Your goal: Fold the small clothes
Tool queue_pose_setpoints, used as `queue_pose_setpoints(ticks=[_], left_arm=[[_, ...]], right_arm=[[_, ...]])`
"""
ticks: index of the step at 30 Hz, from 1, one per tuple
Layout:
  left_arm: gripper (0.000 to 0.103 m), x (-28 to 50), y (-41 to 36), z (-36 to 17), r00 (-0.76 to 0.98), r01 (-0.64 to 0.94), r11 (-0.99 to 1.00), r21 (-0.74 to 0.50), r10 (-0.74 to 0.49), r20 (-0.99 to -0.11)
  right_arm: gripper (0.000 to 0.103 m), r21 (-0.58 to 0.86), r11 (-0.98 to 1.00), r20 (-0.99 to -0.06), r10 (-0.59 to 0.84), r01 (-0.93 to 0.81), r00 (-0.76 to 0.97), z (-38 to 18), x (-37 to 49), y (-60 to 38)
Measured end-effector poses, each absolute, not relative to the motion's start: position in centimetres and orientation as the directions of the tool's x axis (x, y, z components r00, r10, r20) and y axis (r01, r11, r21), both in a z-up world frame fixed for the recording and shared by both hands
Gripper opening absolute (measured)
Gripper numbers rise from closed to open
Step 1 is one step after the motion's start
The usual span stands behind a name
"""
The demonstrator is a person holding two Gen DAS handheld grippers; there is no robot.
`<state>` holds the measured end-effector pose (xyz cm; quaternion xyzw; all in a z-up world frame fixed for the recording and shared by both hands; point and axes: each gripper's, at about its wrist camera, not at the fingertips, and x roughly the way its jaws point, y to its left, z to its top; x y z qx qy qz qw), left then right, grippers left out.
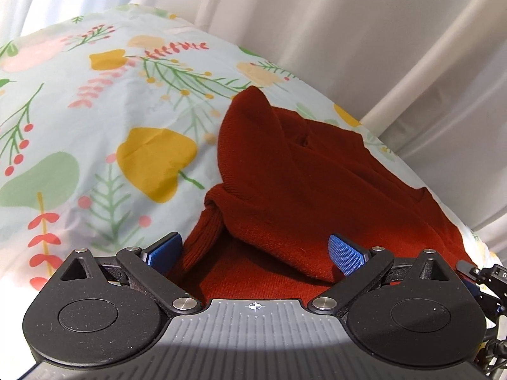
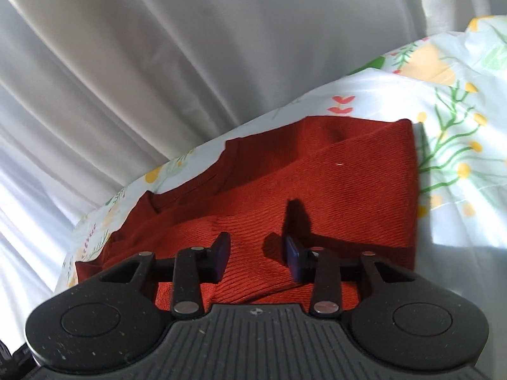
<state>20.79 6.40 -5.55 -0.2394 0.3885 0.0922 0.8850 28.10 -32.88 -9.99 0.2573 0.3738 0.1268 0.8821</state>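
Note:
A rust-red knitted garment (image 1: 285, 183) lies partly folded on a floral cloth (image 1: 95, 120), with a sleeve or flap laid over its body. My left gripper (image 1: 256, 253) is open just above its near edge, blue pads (image 1: 345, 253) spread to either side of the fold, holding nothing. In the right wrist view the same garment (image 2: 317, 183) lies under my right gripper (image 2: 258, 259), which is open with its fingers (image 2: 221, 253) apart over the ribbed hem, empty. Sunlight casts the finger shadows onto the knit.
White pleated curtains (image 1: 380, 47) hang close behind the surface and fill the back of the right wrist view (image 2: 158, 63). The floral cloth (image 2: 459, 126) spreads to the right of the garment there, and to the left of it in the left wrist view.

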Motion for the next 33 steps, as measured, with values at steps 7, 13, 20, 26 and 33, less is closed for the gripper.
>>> queue_pose_setpoints(ticks=[7,13,20,26,33], left_arm=[[0.101,21.8,5.7,-5.4,0.668,-0.349,0.883,-0.314,0.000,-0.744],[0.101,22.5,4.9,-5.3,0.671,-0.323,0.903,-0.283,0.008,-0.741],[0.101,23.6,4.8,-5.6,0.664,-0.332,0.909,-0.250,0.037,-0.746],[0.101,23.1,4.9,-4.7,0.660,-0.311,0.904,-0.295,-0.018,-0.751],[0.101,24.3,1.2,-3.3,0.687,-0.156,0.940,-0.303,-0.117,-0.717]], right_arm=[[0.003,0.347,0.930,-0.599,0.322,-0.124,0.733,-8.0,27.8,-29.2],[0.003,0.135,0.991,-0.536,0.086,-0.015,0.840,-6.2,27.8,-30.4],[0.003,0.134,0.991,-0.530,0.079,-0.009,0.844,-6.2,27.8,-31.3],[0.018,0.286,0.956,-0.565,0.118,0.060,0.817,-7.4,27.2,-33.5],[0.043,0.756,0.632,-0.523,0.426,0.171,0.738,-11.7,23.7,-37.3]])
